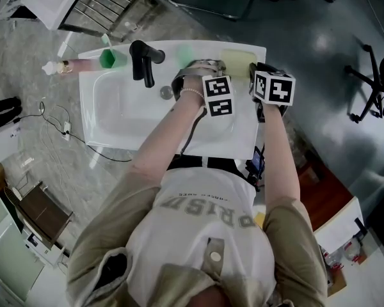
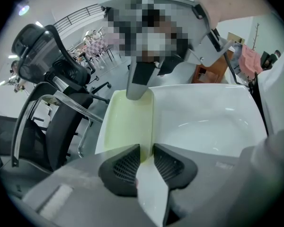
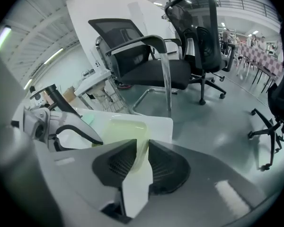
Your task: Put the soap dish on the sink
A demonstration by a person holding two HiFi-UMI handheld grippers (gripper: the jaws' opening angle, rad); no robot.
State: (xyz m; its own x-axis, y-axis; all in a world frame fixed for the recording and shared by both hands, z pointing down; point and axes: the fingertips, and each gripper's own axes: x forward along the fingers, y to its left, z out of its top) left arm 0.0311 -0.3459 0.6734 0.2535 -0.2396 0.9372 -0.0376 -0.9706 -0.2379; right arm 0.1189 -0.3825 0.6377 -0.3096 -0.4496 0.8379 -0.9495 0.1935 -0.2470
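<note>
The pale yellow-green soap dish (image 1: 238,61) lies on the far right corner of the white sink's rim (image 1: 93,82). My left gripper (image 1: 208,64) comes at it from the basin side. In the left gripper view the left gripper (image 2: 146,150) is shut on the near edge of the soap dish (image 2: 130,122), and the right gripper's dark finger (image 2: 139,79) stands at the dish's far end. My right gripper (image 1: 256,70) is at the dish's right end. In the right gripper view the right gripper (image 3: 143,148) is shut on the rim of the soap dish (image 3: 125,129).
A black faucet (image 1: 141,59), a green cup (image 1: 107,58) and a pink bottle (image 1: 70,64) stand along the sink's far rim. The drain (image 1: 166,93) is by my left forearm. Black office chairs (image 3: 146,65) stand on the floor beyond the sink's corner.
</note>
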